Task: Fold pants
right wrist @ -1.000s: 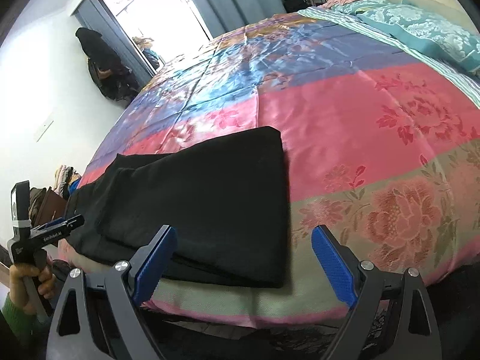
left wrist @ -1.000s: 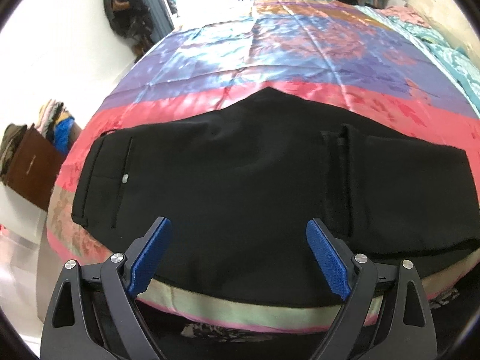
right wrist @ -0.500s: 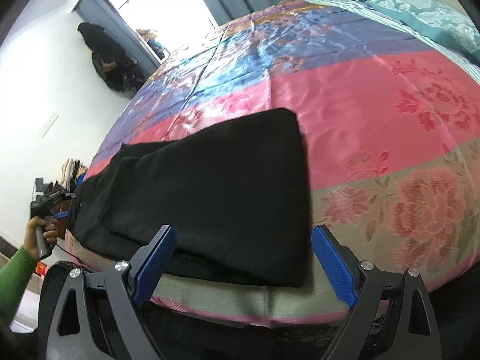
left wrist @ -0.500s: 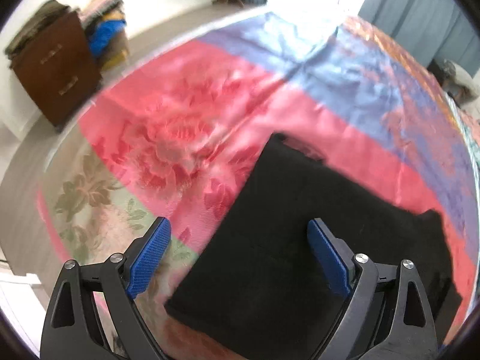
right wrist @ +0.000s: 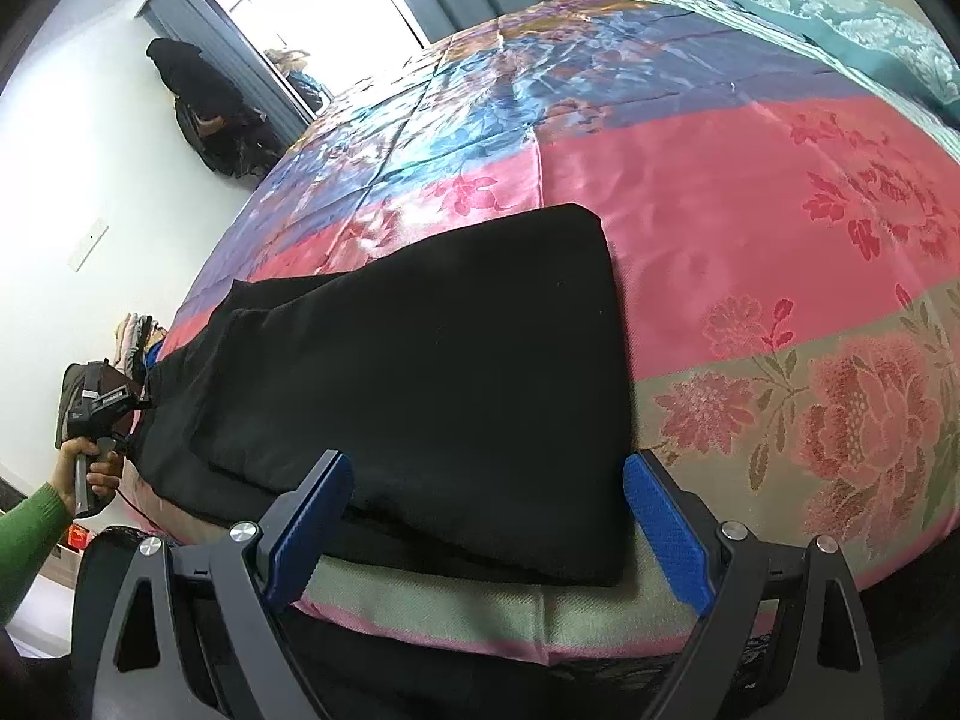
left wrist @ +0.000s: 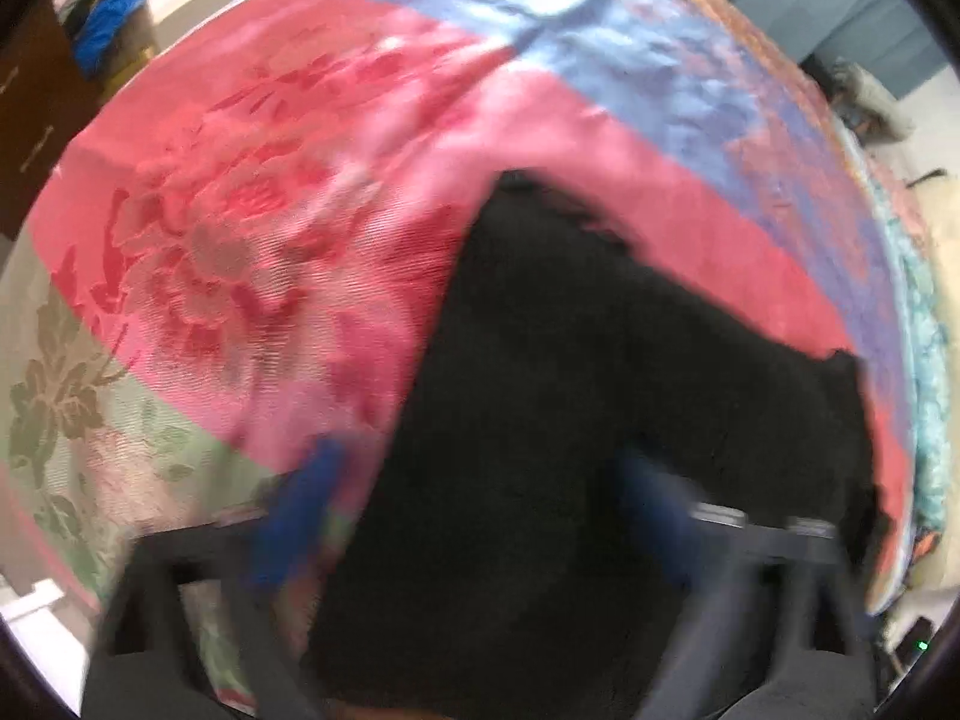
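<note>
The black pants [right wrist: 420, 372] lie flat along the near edge of the bed, with a folded layer on top. In the left wrist view, which is blurred by motion, the pants [left wrist: 600, 432] fill the lower middle. My left gripper [left wrist: 480, 516] is open and empty, low over the waist end of the pants; it also shows from outside in the right wrist view [right wrist: 96, 414], held by a hand at the far left. My right gripper [right wrist: 486, 522] is open and empty, just in front of the pants' right end.
The bed carries a satin cover [right wrist: 750, 192] in pink, blue and green floral bands. A teal blanket [right wrist: 852, 18] lies at the far right. A brown cabinet with piled clothes [left wrist: 36, 78] stands left of the bed. A bright doorway [right wrist: 312, 18] is behind.
My left gripper swung left to the waist end of the pants and dropped closer; its view is now blurred. My right gripper edged closer to the pants' right end.
</note>
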